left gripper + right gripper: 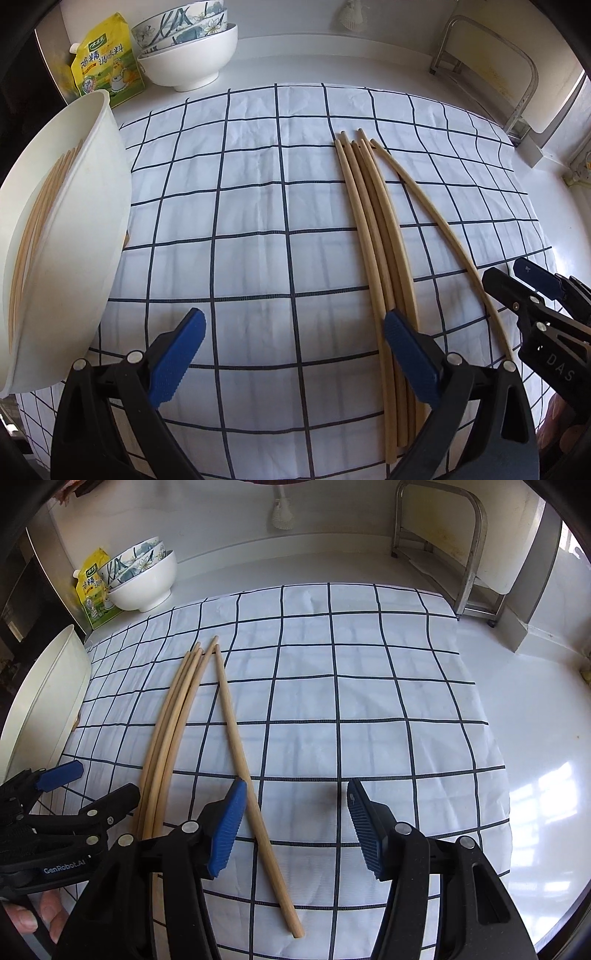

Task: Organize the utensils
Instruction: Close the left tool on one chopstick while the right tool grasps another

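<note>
A: How much of the chopstick bundle [373, 236] shows in the left wrist view?

B: Its near ends run under the left tongs [293, 356] and off the bottom edge. The lone chopstick [439, 225] disappears behind the right tongs [517, 280].

A: And the white container [70, 236]?

B: Cut off by the left edge. The chopsticks inside [35, 221] show only in part, so I can't count them.

A: The right wrist view?

B: The bundle's near ends go behind the tongs' black arms. The print on the yellow packet [92, 590] is too small to read, and the bowls [142, 578] hide part of it.
</note>
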A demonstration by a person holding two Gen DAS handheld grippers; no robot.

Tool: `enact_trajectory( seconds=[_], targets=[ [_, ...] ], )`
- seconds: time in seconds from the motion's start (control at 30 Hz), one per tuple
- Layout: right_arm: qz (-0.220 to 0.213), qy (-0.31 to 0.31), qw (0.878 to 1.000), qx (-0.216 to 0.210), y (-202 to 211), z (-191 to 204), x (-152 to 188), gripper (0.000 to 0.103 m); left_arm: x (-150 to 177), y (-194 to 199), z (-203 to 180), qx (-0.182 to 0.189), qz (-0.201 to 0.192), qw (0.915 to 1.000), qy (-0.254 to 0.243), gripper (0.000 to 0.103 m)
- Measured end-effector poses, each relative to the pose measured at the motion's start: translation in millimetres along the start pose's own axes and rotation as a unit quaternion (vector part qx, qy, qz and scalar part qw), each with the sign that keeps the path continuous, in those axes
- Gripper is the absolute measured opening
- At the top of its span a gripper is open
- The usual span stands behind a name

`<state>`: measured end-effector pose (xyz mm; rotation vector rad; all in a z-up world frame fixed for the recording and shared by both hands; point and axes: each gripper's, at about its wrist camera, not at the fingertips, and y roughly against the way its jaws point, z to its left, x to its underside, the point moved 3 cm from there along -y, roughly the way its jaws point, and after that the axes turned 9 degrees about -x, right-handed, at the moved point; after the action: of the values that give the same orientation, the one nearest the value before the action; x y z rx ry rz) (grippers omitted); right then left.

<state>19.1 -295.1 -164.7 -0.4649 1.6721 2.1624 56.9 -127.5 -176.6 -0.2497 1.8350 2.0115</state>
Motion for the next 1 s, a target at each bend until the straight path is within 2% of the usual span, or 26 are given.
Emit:
enact_trajectory(
  seconds=[0.5, 0.57, 0.8, 1.0],
  targets=[
    [0.001, 0.012, 1.0, -0.001, -5, 3, -5, 0.054, 1, -3, 8, -0.02, 0.009, 0.9997, 0.006, 0.097],
    [0.001, 0.014, 1.0, 0.0, -5, 3, -5, 0.054, 3, -5, 7, -0.036, 0.011, 0.9993, -0.003, 0.098],
    [0.004, 0.035, 0.999, 0.002, -10, 8, -5, 0.054, -1, -10, 16, -0.045, 0.014, 0.9988, 0.013, 0.098],
    [0.002, 0.064, 0.998, 0.017, -17, 12, -5, 0.054, -13, -13, 12, -0.053, 0.005, 0.9986, 0.006, 0.097]
  ],
)
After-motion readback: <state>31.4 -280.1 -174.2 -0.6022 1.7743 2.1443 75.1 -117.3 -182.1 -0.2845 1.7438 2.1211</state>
